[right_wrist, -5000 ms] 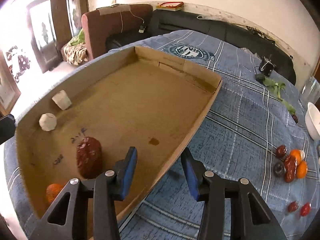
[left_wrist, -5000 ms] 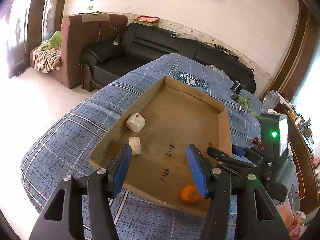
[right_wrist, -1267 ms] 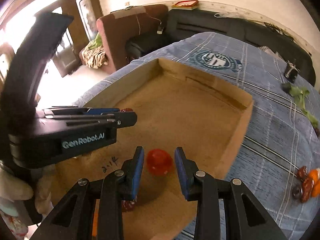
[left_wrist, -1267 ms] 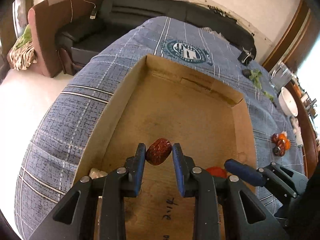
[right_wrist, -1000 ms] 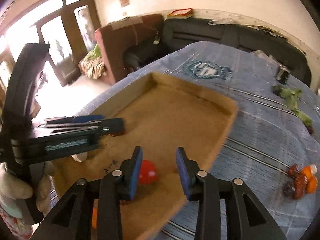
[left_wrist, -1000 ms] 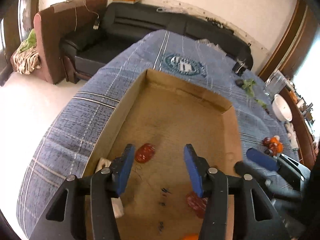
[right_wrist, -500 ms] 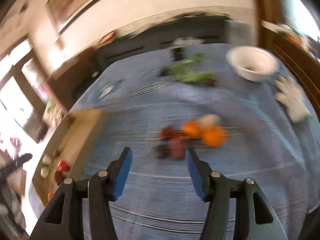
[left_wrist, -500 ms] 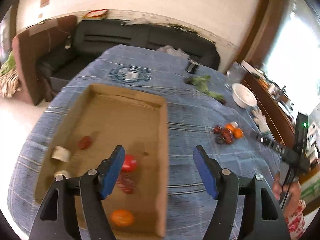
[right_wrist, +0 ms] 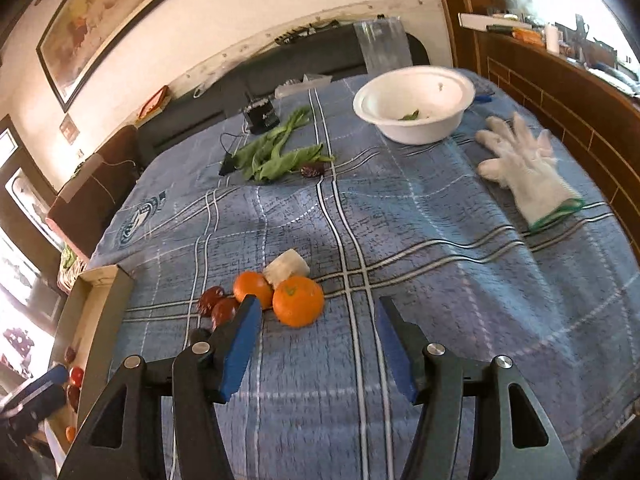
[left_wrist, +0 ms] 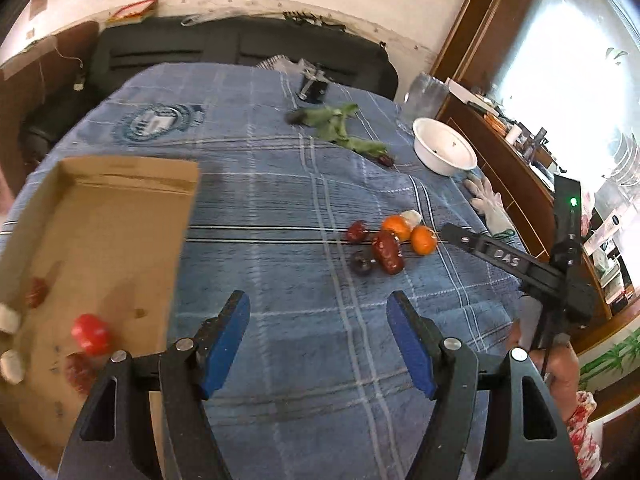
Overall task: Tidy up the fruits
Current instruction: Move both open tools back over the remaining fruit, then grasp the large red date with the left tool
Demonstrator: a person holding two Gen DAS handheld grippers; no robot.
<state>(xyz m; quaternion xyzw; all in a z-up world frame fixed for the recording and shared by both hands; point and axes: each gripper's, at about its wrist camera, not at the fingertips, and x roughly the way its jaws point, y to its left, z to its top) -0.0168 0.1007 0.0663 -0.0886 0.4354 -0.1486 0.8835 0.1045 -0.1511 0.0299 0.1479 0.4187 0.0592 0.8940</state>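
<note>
Living room, blue plaid cloth over the counter [left_wrist: 280, 200]. Cardboard tray [left_wrist: 120, 216] at the left edge holds a few fruits already; the loose fruit cluster [right_wrist: 280, 296] sits mid-counter. Left tongs [left_wrist: 320, 344] and right tongs [right_wrist: 316, 344] both wide, empty. Step: reaching for the next pick. The right tongs look nearest, probably the front orange [right_wrist: 298, 300]; drop, straddle, close.
</note>
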